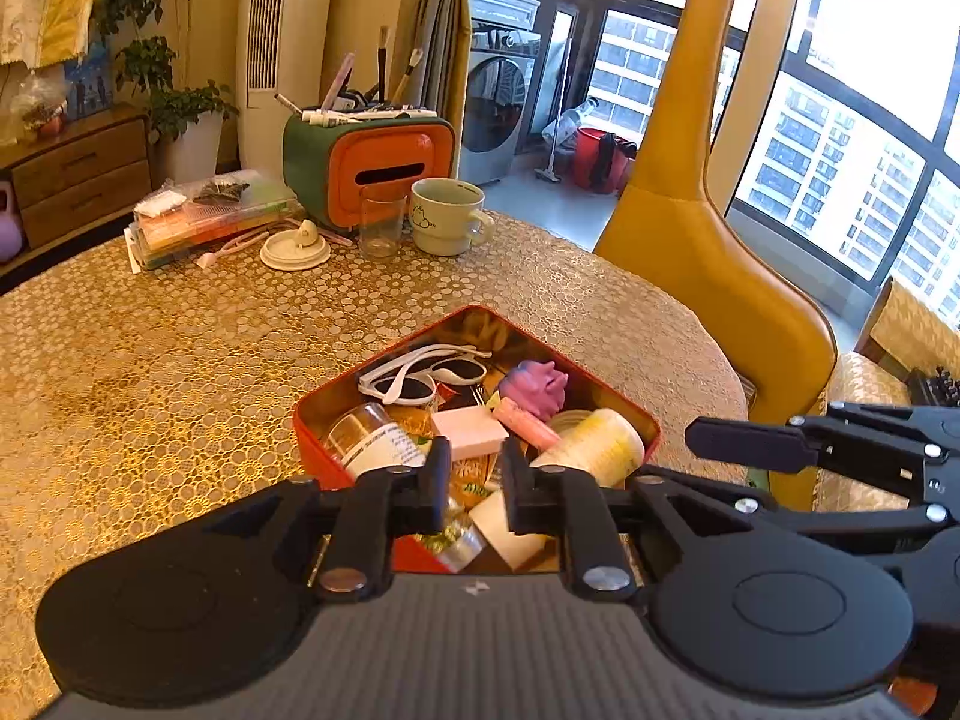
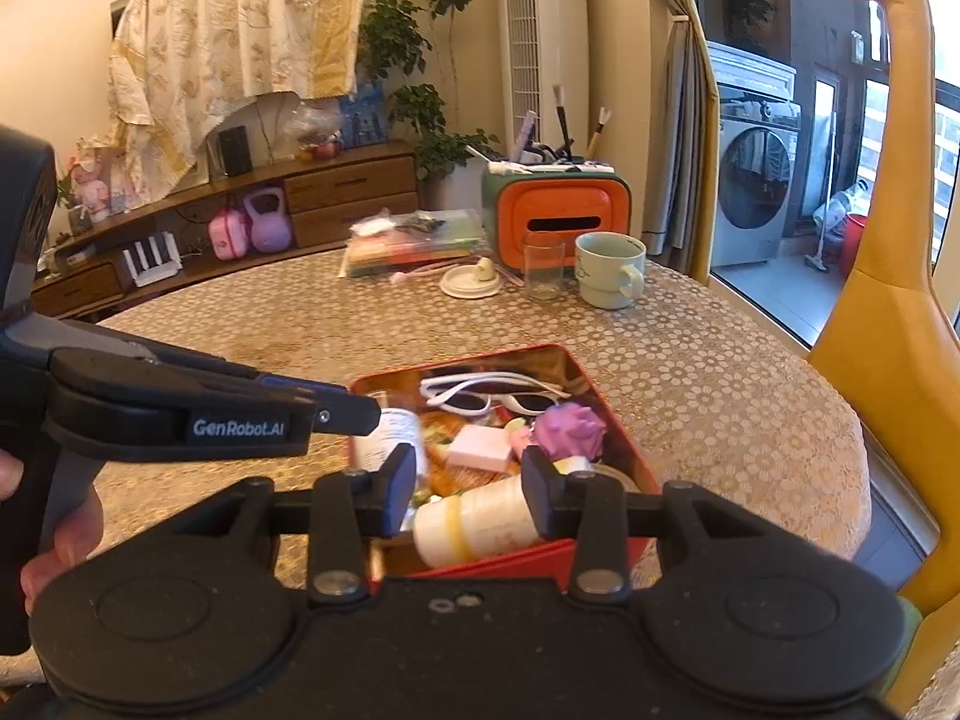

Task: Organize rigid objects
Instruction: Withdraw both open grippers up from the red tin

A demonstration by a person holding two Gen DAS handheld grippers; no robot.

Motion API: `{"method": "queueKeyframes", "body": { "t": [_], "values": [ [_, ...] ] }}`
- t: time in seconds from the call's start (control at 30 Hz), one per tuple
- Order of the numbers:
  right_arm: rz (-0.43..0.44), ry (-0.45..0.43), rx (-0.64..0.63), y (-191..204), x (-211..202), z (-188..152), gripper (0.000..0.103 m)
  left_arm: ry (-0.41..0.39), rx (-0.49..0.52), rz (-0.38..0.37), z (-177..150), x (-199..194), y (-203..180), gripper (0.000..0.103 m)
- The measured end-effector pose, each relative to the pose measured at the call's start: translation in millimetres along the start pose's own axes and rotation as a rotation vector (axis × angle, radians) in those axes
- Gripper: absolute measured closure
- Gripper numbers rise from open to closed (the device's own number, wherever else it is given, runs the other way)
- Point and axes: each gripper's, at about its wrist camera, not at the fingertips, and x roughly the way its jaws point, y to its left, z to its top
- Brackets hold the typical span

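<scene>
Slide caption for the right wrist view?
Both tools open above a red tin packed with sunglasses, bottles and small items.

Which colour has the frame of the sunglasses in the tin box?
White, with dark lenses. The sunglasses show best in the left wrist view.

Right tongs (image 2: 468, 495) hang parted above the cluttered red tin (image 2: 624, 450).
</scene>
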Motion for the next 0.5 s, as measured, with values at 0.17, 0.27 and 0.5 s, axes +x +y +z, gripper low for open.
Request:
{"method": "queueKeyframes", "body": {
  "t": [0.17,0.27,0.5],
  "values": [
    [0.011,-0.02,0.01,5,-17,-7,0.054,-0.042,0.01,0.031,-17,-24,-2,0.037],
    [0.018,-0.029,0.018,7,-27,-13,0.048,-0.042,-0.009,0.025,-27,-34,1,0.037],
    [0.012,-0.074,0.023,14,-49,-28,0.018,-0.095,0.02,0.041,-48,-60,-6,0.023]
  ]
}}
